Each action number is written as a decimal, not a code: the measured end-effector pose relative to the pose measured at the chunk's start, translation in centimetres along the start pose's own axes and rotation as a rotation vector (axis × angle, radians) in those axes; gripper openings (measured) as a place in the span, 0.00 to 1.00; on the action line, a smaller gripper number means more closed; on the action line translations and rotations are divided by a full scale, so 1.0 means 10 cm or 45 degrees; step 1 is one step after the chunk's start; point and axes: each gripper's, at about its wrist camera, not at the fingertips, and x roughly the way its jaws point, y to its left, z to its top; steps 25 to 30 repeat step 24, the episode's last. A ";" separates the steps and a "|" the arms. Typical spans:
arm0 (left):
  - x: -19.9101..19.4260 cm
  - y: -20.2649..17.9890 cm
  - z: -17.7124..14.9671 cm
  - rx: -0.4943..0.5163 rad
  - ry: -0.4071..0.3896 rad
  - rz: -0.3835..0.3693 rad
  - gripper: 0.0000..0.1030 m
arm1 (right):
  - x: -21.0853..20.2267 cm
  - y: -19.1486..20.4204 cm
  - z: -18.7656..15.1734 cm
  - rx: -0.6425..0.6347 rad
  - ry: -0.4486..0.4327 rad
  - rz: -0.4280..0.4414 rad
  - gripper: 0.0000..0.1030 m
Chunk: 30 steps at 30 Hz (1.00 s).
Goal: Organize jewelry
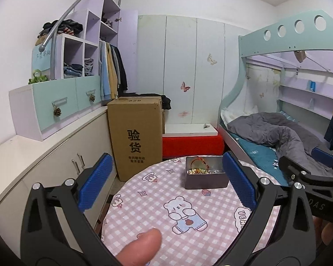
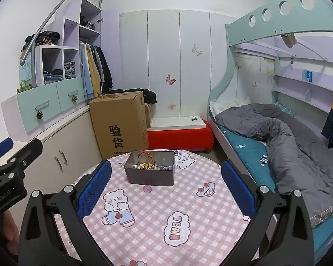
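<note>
Right wrist: rectangular metal tin — beaded jewelry inside, checkered tablecloth.

A home bedroom: bunk bed, wardrobe, hanging clothes, cardboard box.

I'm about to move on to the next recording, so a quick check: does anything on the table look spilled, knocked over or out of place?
Nothing stands out. The tin box sits upright on the round table, with the jewelry inside it and none on the cloth. Both the left gripper and the right gripper are open and empty.
</note>
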 end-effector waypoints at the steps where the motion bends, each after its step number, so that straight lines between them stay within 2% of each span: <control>1: -0.01 0.00 0.00 0.001 -0.012 0.008 0.94 | 0.01 0.01 0.00 -0.007 -0.002 -0.010 0.93; 5: -0.06 -0.02 -0.01 0.012 -0.057 0.036 0.94 | -0.01 0.01 -0.02 -0.009 -0.005 -0.008 0.93; 12: -0.03 0.00 -0.04 -0.026 -0.064 0.003 0.94 | 0.02 0.00 -0.04 -0.015 0.002 -0.014 0.93; 30: 0.09 -0.04 -0.07 -0.043 -0.030 -0.009 0.94 | 0.12 0.01 -0.03 -0.022 0.003 -0.010 0.92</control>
